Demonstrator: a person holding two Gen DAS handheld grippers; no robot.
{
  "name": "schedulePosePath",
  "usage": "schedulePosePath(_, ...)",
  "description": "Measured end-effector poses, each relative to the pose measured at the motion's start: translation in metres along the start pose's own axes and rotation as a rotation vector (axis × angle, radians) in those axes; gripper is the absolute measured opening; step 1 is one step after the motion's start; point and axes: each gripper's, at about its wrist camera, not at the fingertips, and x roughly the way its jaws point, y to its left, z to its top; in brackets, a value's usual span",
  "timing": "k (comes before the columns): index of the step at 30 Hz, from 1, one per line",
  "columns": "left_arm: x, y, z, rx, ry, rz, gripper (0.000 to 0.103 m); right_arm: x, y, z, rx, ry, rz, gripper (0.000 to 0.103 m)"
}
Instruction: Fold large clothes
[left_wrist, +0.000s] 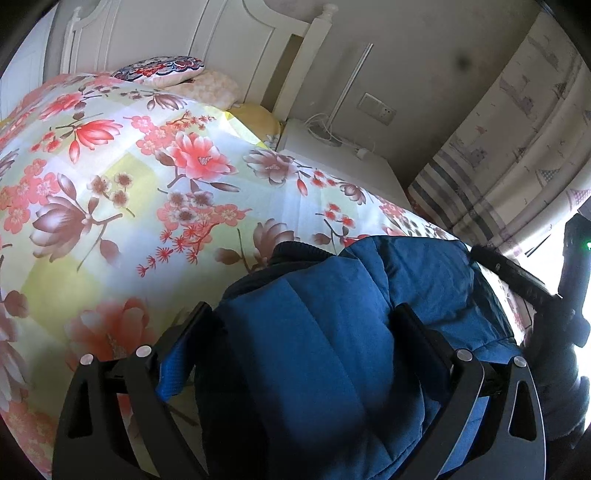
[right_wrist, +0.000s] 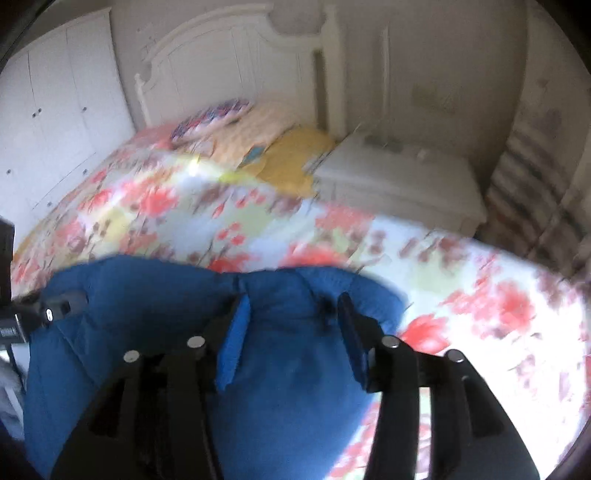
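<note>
A blue padded jacket (left_wrist: 332, 325) lies bunched on the flowered bedspread (left_wrist: 129, 177) at the near edge of the bed. My left gripper (left_wrist: 303, 314) stands wide open, its fingers on either side of a thick fold of the jacket. In the right wrist view, which is blurred by motion, the jacket (right_wrist: 288, 387) fills the lower left. My right gripper (right_wrist: 291, 306) is open too, with jacket cloth between its fingers (right_wrist: 236, 343). The other gripper's black body shows at the right edge of the left view (left_wrist: 517, 273) and at the left edge of the right view (right_wrist: 48, 306).
The bed has a white headboard (left_wrist: 184, 33) and pillows (left_wrist: 162, 70) at the far end. A white nightstand (left_wrist: 332, 155) with cables stands beside it, and a patterned curtain (left_wrist: 517, 147) hangs to the right. White wardrobe doors (right_wrist: 55, 110) line the left wall.
</note>
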Motion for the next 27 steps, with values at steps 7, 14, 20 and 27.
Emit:
schedulePosePath(7, 0.001, 0.001, 0.000, -0.011, 0.002, -0.003, 0.099, 0.026, -0.019, -0.012, 0.088, 0.076, 0.027, 0.052)
schedulePosePath(14, 0.000, 0.001, -0.001, -0.017, -0.007, -0.006, 0.099, -0.021, 0.047, 0.022, -0.153, -0.018, -0.050, 0.051)
schedulePosePath(20, 0.001, 0.003, 0.000, -0.027, 0.002, -0.002, 0.099, 0.043, 0.080, 0.012, -0.296, 0.209, 0.024, 0.054)
schedulePosePath(27, -0.002, 0.006, -0.002, -0.038, -0.009, -0.020, 0.099, -0.005, 0.074, 0.012, -0.201, 0.069, -0.039, 0.056)
